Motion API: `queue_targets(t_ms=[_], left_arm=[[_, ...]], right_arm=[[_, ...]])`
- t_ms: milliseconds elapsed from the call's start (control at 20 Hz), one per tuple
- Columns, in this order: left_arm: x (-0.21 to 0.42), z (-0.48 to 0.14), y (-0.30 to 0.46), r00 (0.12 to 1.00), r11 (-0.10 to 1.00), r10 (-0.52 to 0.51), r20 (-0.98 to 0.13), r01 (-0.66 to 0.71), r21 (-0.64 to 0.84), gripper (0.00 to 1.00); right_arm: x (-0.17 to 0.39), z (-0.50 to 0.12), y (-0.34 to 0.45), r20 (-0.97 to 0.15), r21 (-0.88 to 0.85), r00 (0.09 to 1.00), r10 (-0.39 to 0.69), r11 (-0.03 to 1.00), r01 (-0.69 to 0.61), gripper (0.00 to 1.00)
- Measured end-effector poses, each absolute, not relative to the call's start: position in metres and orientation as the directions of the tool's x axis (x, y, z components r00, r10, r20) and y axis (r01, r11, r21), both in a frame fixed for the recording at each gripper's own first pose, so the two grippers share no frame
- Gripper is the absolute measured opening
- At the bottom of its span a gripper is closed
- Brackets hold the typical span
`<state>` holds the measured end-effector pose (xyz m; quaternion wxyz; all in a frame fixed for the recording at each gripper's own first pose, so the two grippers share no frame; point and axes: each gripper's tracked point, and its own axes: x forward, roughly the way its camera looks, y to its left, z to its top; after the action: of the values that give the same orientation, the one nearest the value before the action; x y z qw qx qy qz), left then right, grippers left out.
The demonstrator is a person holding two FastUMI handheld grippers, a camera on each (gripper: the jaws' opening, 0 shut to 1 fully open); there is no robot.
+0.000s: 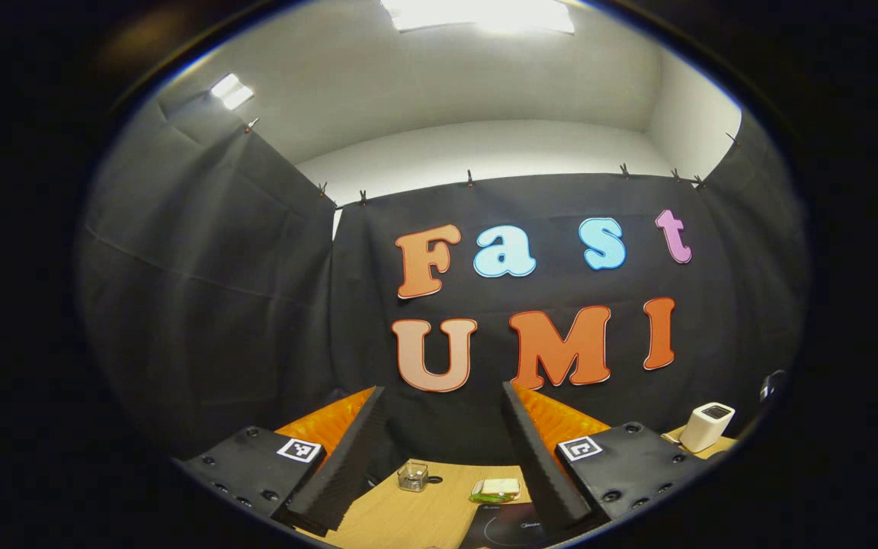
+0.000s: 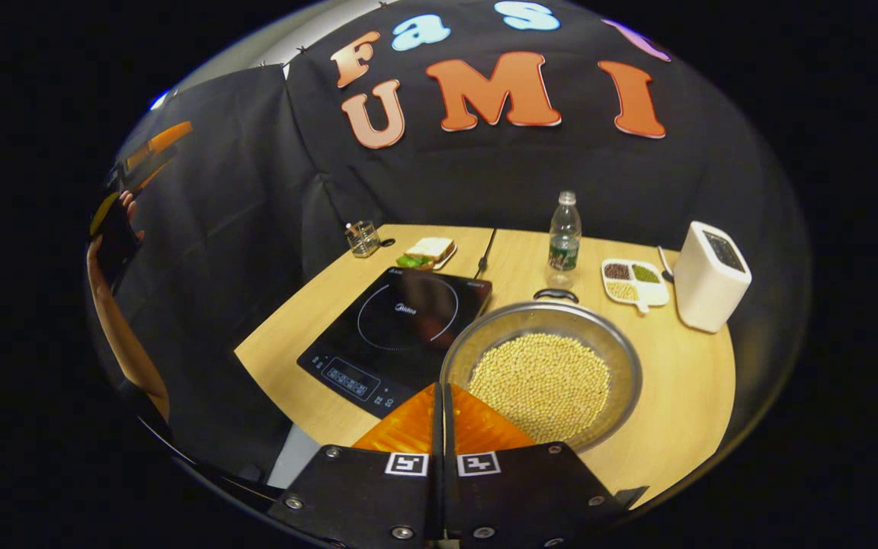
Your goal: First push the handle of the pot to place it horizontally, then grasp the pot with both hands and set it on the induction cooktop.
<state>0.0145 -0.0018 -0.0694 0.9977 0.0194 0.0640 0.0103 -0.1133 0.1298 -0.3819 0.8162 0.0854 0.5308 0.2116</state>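
Observation:
A metal pot (image 2: 625, 347) full of pale beans (image 2: 542, 385) stands on the wooden table (image 2: 683, 396), just right of the black induction cooktop (image 2: 401, 324). Its dark handle (image 2: 555, 294) sticks out on the far side, toward the bottle. My right gripper (image 2: 442, 387) is shut with nothing between its fingers, tips right at the pot's near-left rim. My left gripper (image 1: 443, 390) is open and held high, facing the booth wall above the table's far end. In the right gripper view, that left gripper (image 2: 145, 152) shows at far left in a person's hand.
A water bottle (image 2: 564, 238), a divided tray of beans (image 2: 633, 282) and a white box (image 2: 707, 276) stand behind and right of the pot. A glass holder (image 2: 363, 238) and a sandwich plate (image 2: 427, 252) sit beyond the cooktop. A forearm (image 2: 115, 328) hangs left of the table.

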Motion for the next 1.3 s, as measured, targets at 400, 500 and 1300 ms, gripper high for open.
queue_targets(t_ms=[400, 500, 1300], left_arm=[[0.02, -0.087, 0.009, 0.984, 0.998, 0.045, -0.171, -0.038, 0.046, 0.97], [0.02, -0.087, 0.009, 0.984, 0.998, 0.049, -0.169, -0.04, 0.058, 0.96], [0.026, -0.108, 0.004, 0.978, 0.998, 0.048, -0.204, -0.037, 0.056, 0.98]], right_arm=[[-0.155, -0.439, 0.148, -0.875, 0.445, 0.107, 0.472, 0.871, -0.209, 0.0], [-0.163, -0.446, 0.153, -0.873, 0.46, 0.072, 0.482, 0.864, -0.207, 0.0], [-0.184, -0.493, 0.133, -0.896, 0.442, -0.011, 0.444, 0.888, -0.126, 0.0]])
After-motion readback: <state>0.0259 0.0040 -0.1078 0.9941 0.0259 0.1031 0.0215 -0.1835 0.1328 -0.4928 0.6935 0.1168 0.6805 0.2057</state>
